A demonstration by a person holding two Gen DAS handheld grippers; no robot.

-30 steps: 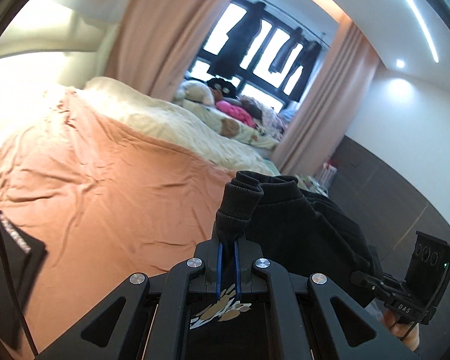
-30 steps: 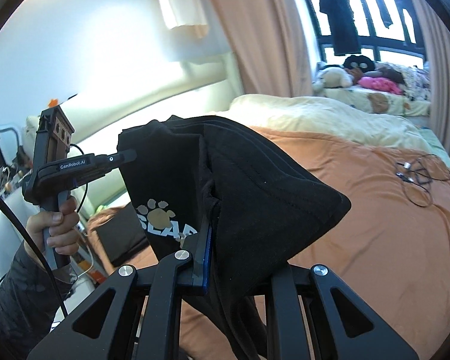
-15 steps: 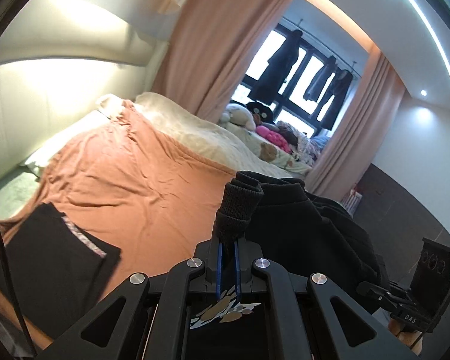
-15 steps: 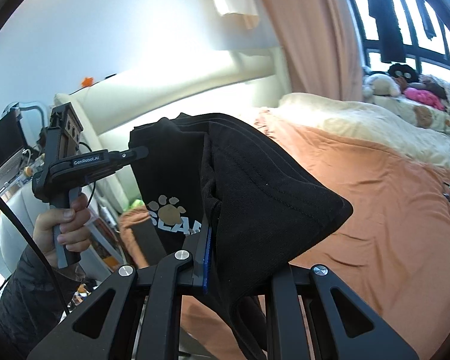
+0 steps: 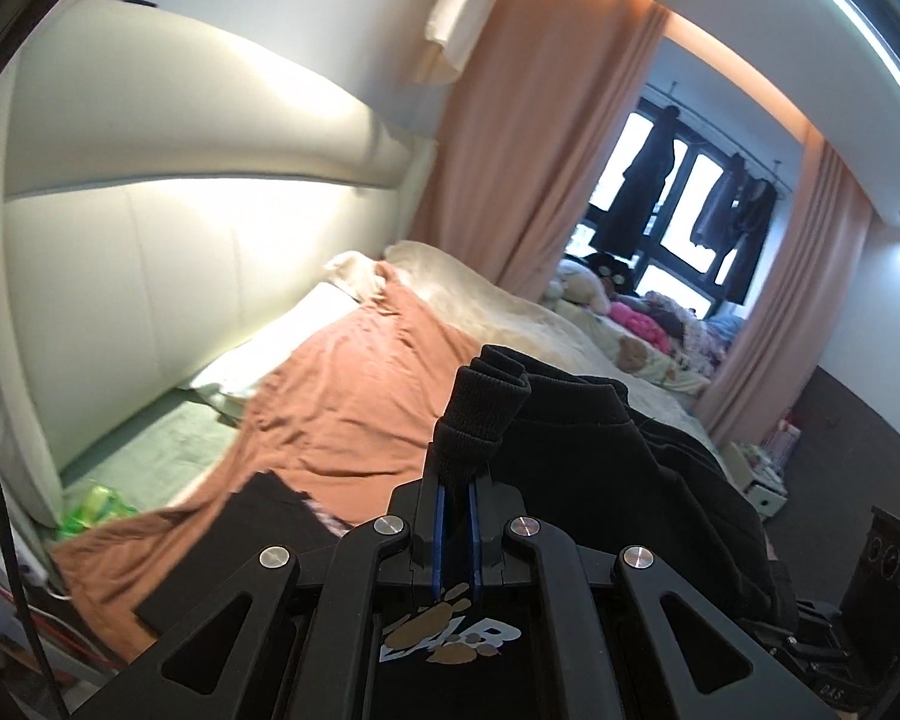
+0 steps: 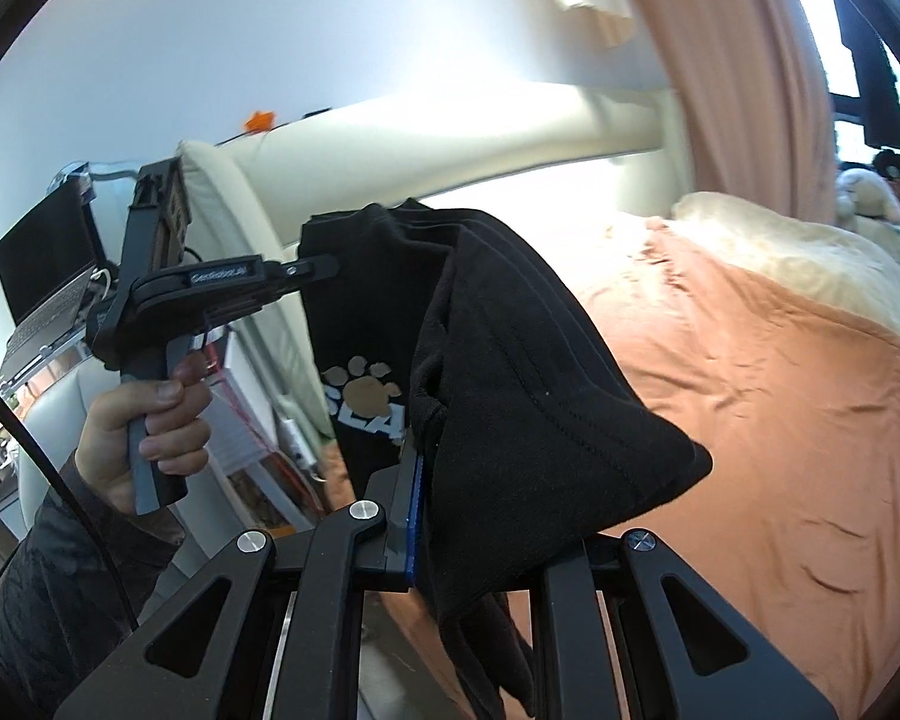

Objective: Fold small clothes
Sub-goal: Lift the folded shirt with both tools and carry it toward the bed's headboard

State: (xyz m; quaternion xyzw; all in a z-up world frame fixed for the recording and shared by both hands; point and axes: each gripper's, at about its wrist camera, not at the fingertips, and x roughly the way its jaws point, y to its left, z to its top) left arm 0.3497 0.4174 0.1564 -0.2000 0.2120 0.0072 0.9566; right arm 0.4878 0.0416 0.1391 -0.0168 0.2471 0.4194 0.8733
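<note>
Hanging between both grippers, the black sweatshirt (image 6: 510, 372) is pinched by left gripper (image 5: 457, 480) and right gripper (image 6: 417, 468); bed (image 6: 780, 390) lies beyond, under its long axis.

The sweater (image 6: 510, 372) hides the right claw's (image 6: 426, 480) far pad, the lower frame edge cuts its hanging folds, and the dark cloth (image 5: 252, 534) at the bed's (image 5: 354, 396) near corner is blurred.
</note>
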